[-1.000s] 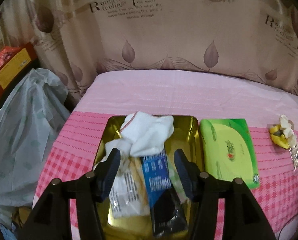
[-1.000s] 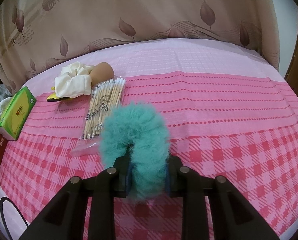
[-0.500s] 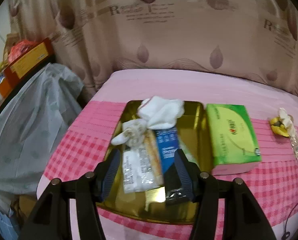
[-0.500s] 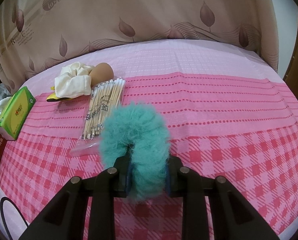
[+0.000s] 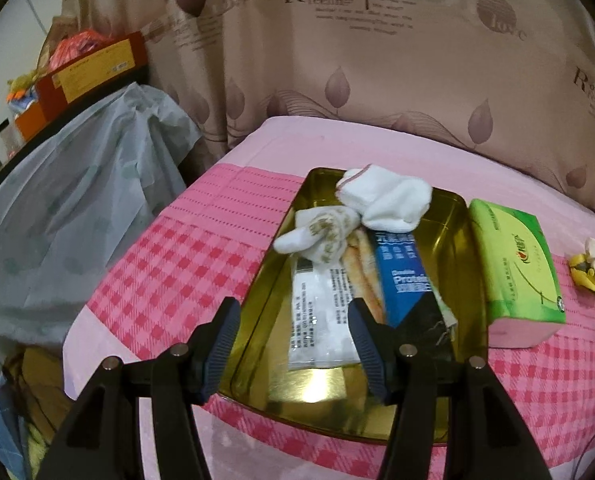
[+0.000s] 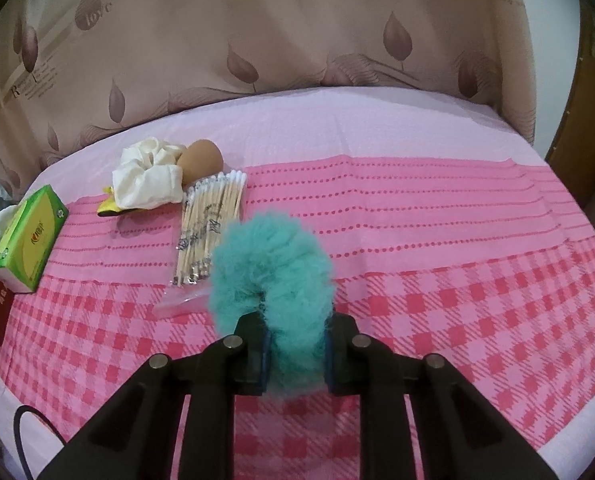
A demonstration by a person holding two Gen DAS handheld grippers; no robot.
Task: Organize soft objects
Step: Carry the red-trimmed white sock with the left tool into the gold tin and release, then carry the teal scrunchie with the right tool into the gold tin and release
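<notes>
Nearest in the right wrist view, the right gripper (image 6: 295, 354) has its jaws clenched on a fluffy teal scrunchie (image 6: 272, 276), whose loop bulges up and forward from between the pads; the jaws have just squeezed in a little further on it. Just beyond it on the pink checked tabletop (image 6: 457, 264) lies a clear pack of cotton swabs (image 6: 208, 226). Farther back, a cream scrunchie (image 6: 147, 178) sits touching a brown egg-shaped sponge (image 6: 199, 158), with a green tissue pack (image 6: 28, 236) off to the left.

In the left wrist view, the left gripper (image 5: 295, 346) hangs with its jaws released and nothing between them, above the near end of a gold metal tray (image 5: 453, 240). In the tray lie a white printed packet (image 5: 319, 320) and a blue-and-black box (image 5: 407, 280) side by side, and at the far end two white socks (image 5: 361, 216) are piled on top of them. The tissue pack stands just right of the tray. A leaf-patterned curtain (image 5: 377, 80) hangs behind.
</notes>
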